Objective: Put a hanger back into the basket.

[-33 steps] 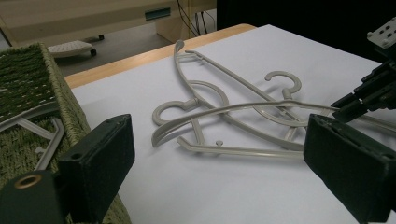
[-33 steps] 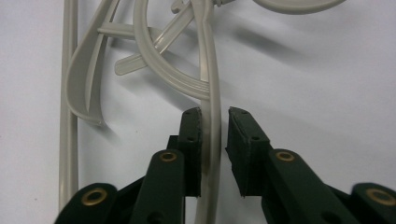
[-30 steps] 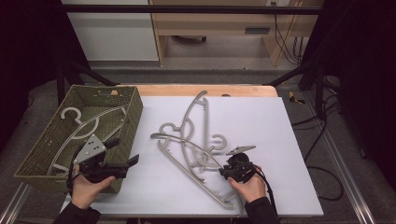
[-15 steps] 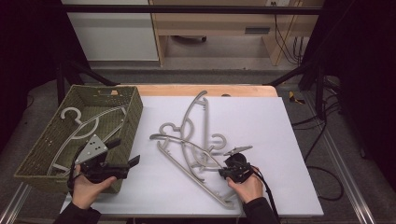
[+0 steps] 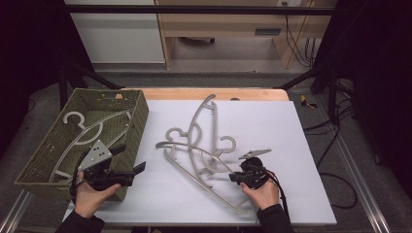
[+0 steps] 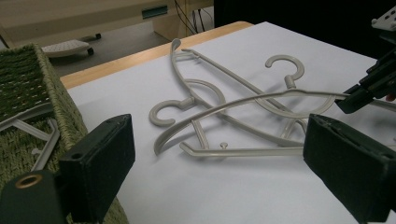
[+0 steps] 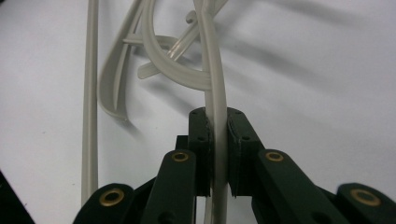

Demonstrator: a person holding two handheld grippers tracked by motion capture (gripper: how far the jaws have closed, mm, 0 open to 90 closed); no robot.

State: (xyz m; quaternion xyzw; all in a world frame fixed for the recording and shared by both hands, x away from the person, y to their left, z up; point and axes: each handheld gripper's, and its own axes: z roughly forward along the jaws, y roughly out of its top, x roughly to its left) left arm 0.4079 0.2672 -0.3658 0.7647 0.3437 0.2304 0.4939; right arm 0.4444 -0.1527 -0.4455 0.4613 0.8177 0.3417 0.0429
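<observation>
Three pale grey plastic hangers [image 5: 199, 145] lie tangled on the white table top. My right gripper [image 5: 234, 177] [image 7: 218, 119] is shut on the thin arm of one hanger [image 7: 215, 88]; both pads press its sides. The left gripper view has that same right gripper [image 6: 362, 93] at the end of an arched hanger arm [image 6: 243, 100]. Near the basket's front corner my left gripper [image 5: 130, 158] [image 6: 224, 177] is open, with nothing between its pads and the pile ahead of it.
A green woven basket [image 5: 141, 116] [image 6: 28, 84] stands at the left with more grey hangers [image 5: 90, 131] inside. The white board [image 5: 272, 121] covers a wooden table whose edge [image 5: 204, 93] lies at the back. Cables trail on the floor at the right.
The right hand has edged slightly left along the hanger pile. The left hand and the basket have stayed put.
</observation>
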